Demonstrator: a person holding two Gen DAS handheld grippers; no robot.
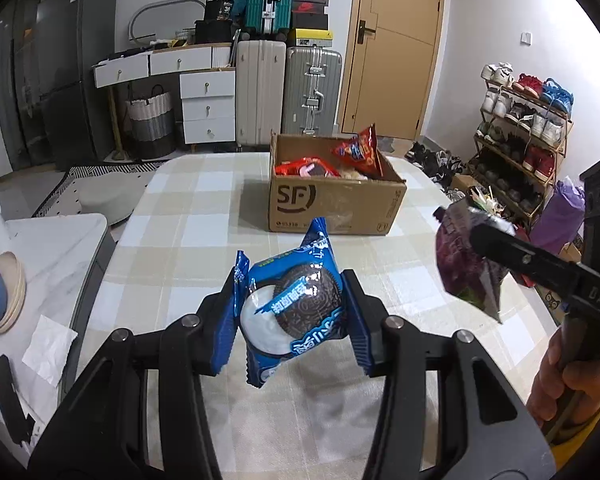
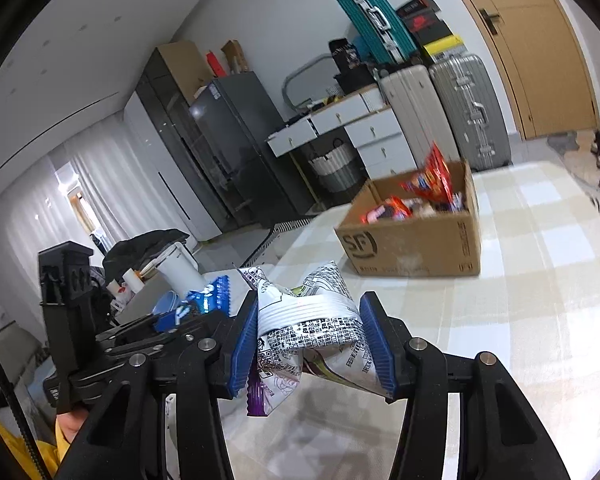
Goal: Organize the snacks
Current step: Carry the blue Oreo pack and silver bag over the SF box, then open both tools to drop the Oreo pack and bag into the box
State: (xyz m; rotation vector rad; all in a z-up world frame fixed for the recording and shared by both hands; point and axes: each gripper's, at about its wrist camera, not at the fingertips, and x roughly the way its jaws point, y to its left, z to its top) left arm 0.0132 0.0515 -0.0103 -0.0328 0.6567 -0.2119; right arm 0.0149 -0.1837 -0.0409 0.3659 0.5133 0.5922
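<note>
Left gripper [image 1: 292, 312] fingers clench a blue cookie packet [image 1: 296, 308], held above the checked tabletop [image 1: 188, 248], short of the cardboard box [image 1: 336, 200]. Right gripper [image 2: 308, 340] fingers grasp a crumpled purple-and-white snack bag [image 2: 312, 324], also short of the box, which holds red snack packets [image 1: 358, 152].

The left wrist camera looks forward, level, over its own fingers across the checked table [image 1: 204, 216] toward the cardboard box [image 1: 336, 200], well ahead, with the door wall behind. The right wrist camera sits rolled and aims leftward across the same table [image 2: 540, 280]. Both views share the box [image 2: 416, 248], the suitcases [image 1: 288, 92] [image 2: 444, 108] and the opposite gripper.
</note>
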